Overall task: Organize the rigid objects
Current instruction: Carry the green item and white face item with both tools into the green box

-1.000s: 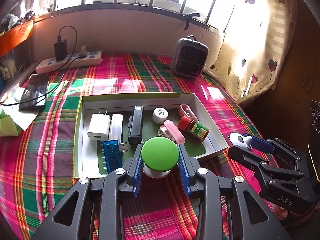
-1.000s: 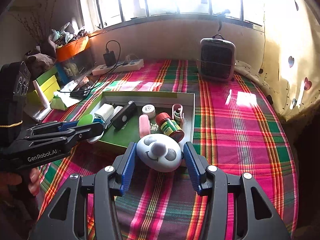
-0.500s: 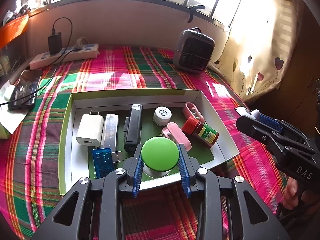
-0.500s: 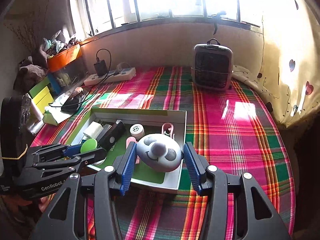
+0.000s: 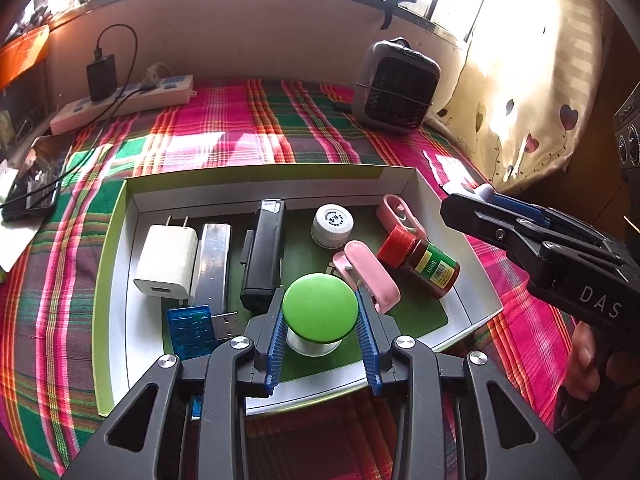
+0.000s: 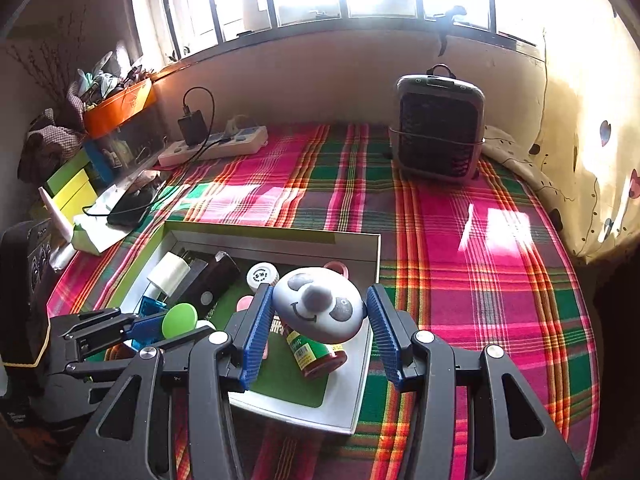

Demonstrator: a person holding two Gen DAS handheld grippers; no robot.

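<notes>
My left gripper (image 5: 320, 322) is shut on a green-capped white jar (image 5: 319, 307) and holds it over the front part of the shallow box tray (image 5: 276, 174). My right gripper (image 6: 318, 318) is shut on a grey panda-face egg toy (image 6: 320, 310) above the tray's right side (image 6: 374, 254). In the tray lie a white charger (image 5: 166, 264), a silver bar (image 5: 212, 262), a black device (image 5: 264, 256), a blue USB stick (image 5: 192, 330), a white cap (image 5: 332, 220), pink clips (image 5: 370, 270) and a red-capped bottle (image 5: 424, 264).
The plaid-covered table (image 6: 480, 280) carries a small heater (image 6: 438, 136) at the back right, a power strip with a charger (image 5: 120, 100) at the back left, and a phone (image 5: 34, 188) on paper at the left. A curtain (image 5: 532, 80) hangs on the right.
Both grippers have moved forward over the tray with their objects still held. The jar now hangs over the tray's front part and the panda toy over its right side.
</notes>
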